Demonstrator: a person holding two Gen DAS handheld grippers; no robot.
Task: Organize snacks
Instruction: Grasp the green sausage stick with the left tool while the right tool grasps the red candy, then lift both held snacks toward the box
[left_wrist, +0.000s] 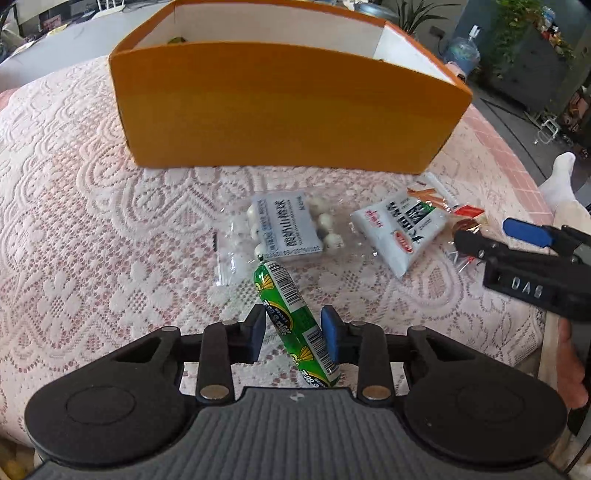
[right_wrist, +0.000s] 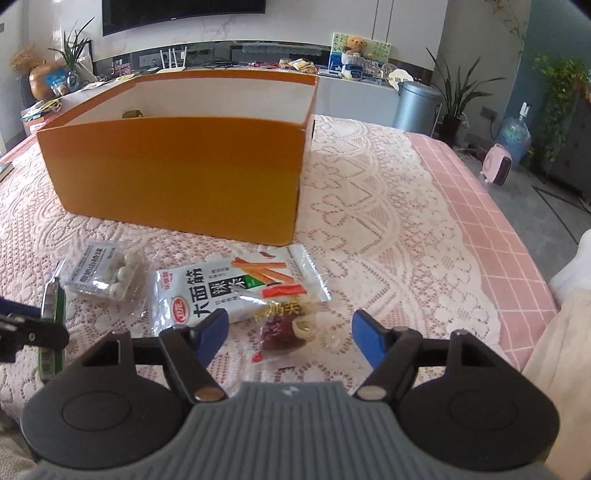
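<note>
A green sausage stick (left_wrist: 295, 325) lies on the lace cloth between the fingers of my left gripper (left_wrist: 295, 336); the jaws stand narrowly apart around it, the right pad touching it. It also shows in the right wrist view (right_wrist: 53, 314). My right gripper (right_wrist: 290, 332) is open and empty, just above a small clear packet with a dark red snack (right_wrist: 284, 328). A white spicy-strip packet (right_wrist: 236, 288) and a clear bag of white balls (left_wrist: 291, 229) lie beyond. The orange box (left_wrist: 280, 107) stands behind them, open at the top.
The table's right edge with pink checked cloth (right_wrist: 491, 229) drops to the floor. A dark item (right_wrist: 133, 114) sits inside the box at the back left. The person's white sock (left_wrist: 561, 177) is at the right.
</note>
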